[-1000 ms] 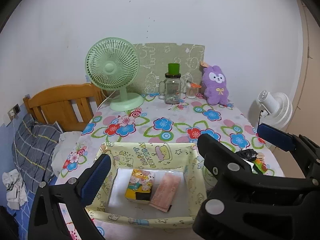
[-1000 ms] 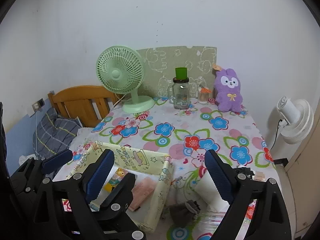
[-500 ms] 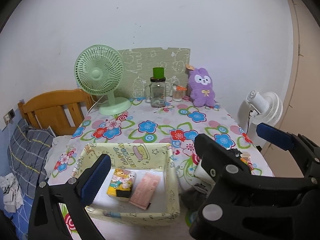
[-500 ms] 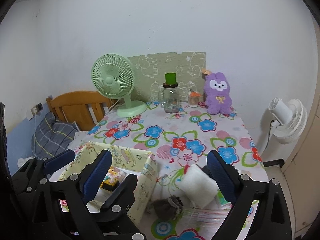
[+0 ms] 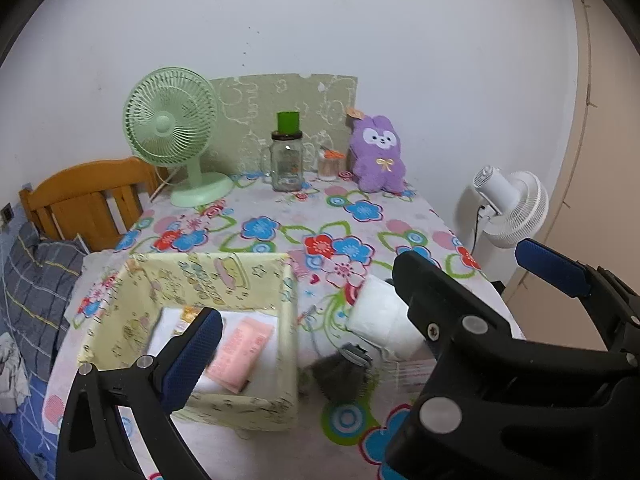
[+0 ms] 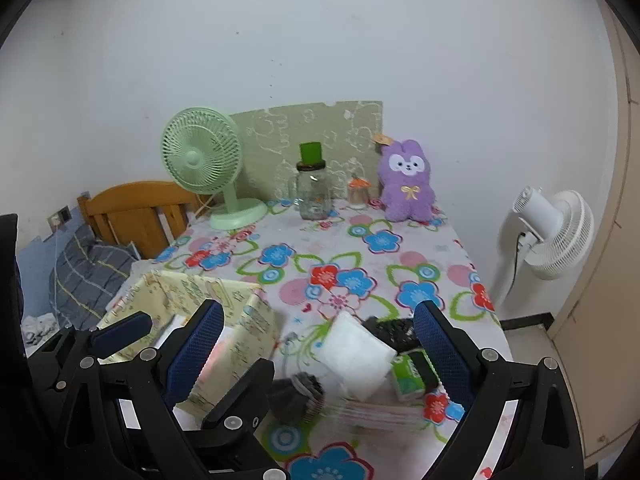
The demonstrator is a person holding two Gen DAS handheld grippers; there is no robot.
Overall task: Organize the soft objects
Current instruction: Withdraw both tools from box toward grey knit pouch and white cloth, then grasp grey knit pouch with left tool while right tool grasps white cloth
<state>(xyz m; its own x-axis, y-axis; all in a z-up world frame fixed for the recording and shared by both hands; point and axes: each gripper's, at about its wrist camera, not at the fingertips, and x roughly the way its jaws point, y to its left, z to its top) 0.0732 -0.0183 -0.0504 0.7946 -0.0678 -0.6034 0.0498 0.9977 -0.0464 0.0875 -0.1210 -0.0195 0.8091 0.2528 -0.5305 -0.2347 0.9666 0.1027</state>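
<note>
Pulling back from the table, I now see far more of it than a second ago: the yellow fabric box [image 5: 208, 280], which filled my left view then, has slid toward the lower left, and the loose pile to its right has come into sight. That suggests I am lining up the next pick, not placing.

My left gripper [image 5: 360, 292] hangs released, holding nothing, above the near table edge. Inside the box lie a pink packet [image 5: 240, 354] and, partly hidden behind my left fingertip [image 5: 192, 356], a printed pack I cannot make out.

Just right of the box sits a dark grey sock [image 6: 298, 394], then a white folded cloth [image 6: 354, 354] touching it, then a green tissue pack [image 6: 408, 376] and a black bundle [image 6: 390, 330] behind. My right gripper [image 6: 320, 344] is spread wide over this pile, empty.

Farther back stand a green fan [image 6: 202, 160], a glass jar [image 6: 314, 192] and a purple plush [image 6: 406, 182], well apart from my reach. The box's near wall stands between the pile and its inside.
</note>
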